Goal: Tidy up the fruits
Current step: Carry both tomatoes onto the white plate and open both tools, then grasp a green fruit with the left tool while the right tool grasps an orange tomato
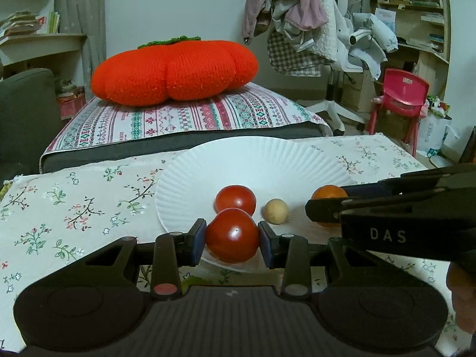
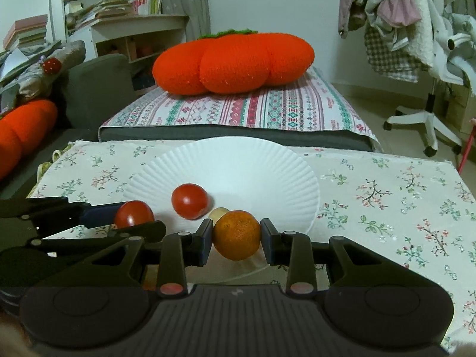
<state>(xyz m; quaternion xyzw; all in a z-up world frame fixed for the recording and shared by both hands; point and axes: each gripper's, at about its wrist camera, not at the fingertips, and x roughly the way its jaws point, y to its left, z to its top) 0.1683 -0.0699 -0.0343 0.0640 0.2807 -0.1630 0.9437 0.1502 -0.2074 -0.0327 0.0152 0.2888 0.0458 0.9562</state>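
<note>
A white paper plate (image 1: pixel 238 160) lies on the floral tablecloth; it also shows in the right wrist view (image 2: pixel 267 172). My left gripper (image 1: pixel 232 238) is shut on a red tomato (image 1: pixel 232 235) over the plate's near rim. A second tomato (image 1: pixel 235 200) and a small beige round fruit (image 1: pixel 276 211) rest on the plate. My right gripper (image 2: pixel 237 235) is shut on an orange (image 2: pixel 237 235) over the plate's near edge. In the left wrist view the right gripper (image 1: pixel 324 211) enters from the right with the orange (image 1: pixel 328 193). The left gripper's tomato (image 2: pixel 134 214) shows at left.
A big knitted orange pumpkin cushion (image 1: pixel 174 70) sits on a striped mattress (image 1: pixel 190 116) behind the table. A white office chair draped with clothes (image 1: pixel 312 29) and a red child's chair (image 1: pixel 401 95) stand at the right. Shelves with books (image 2: pixel 119 9) stand at left.
</note>
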